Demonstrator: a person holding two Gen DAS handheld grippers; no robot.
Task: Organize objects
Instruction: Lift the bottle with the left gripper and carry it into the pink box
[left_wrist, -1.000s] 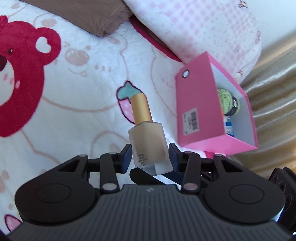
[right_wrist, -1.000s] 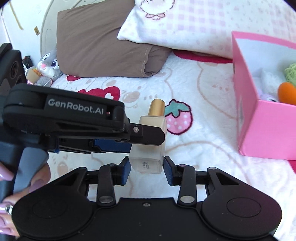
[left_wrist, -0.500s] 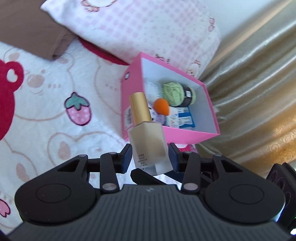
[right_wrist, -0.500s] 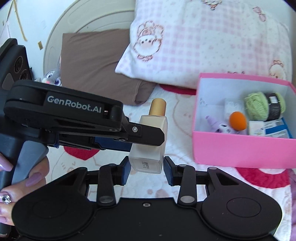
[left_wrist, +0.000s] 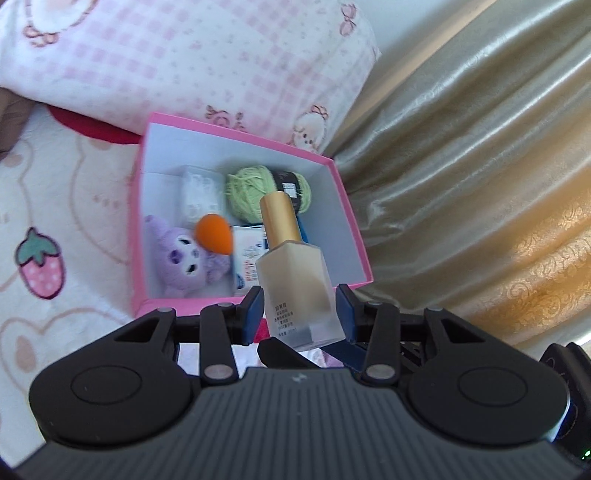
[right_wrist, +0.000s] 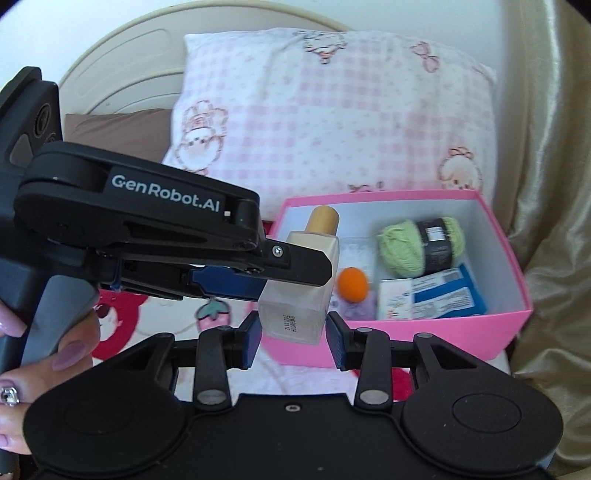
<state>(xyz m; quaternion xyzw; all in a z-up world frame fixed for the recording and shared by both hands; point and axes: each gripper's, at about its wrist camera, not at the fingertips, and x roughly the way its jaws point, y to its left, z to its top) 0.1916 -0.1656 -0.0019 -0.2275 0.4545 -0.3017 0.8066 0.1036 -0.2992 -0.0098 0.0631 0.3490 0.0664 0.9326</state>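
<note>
Left wrist view: the left gripper (left_wrist: 300, 314) fills the lower half of the frame, its jaws clamped on the lower body of a frosted glass bottle (left_wrist: 295, 288) with a gold cap, which stands nearly upright at centre frame, in front of the open pink box (left_wrist: 347, 206). Right wrist view: the right gripper (right_wrist: 293, 332) occupies the lower half of the frame, its jaws likewise closed against the base of the same bottle (right_wrist: 295, 306); the left gripper (right_wrist: 295, 269) enters from the left edge, marked "GenRobot.AI", and crosses the bottle's middle, so that both tools grip the one bottle, held clear of the bed. A person's hand (right_wrist: 44, 354) holds the left tool's handle at the lower left. The pink box (right_wrist: 509, 273) rests on the bed sheet (left_wrist: 74, 206), printed with bears and strawberries, at centre frame in the left view and at centre right in the right view. Inside it lie a ball of green yarn (left_wrist: 255, 188) with a black band, an orange egg-shaped sponge (left_wrist: 214, 234), a purple plush toy (left_wrist: 181, 258), a blue-and-white packet (right_wrist: 436, 295) and a white packet (left_wrist: 201, 192). A pink checked pillow (right_wrist: 332, 110) lies behind the box, and a gold curtain (left_wrist: 480, 166) hangs at the right of both views.
</note>
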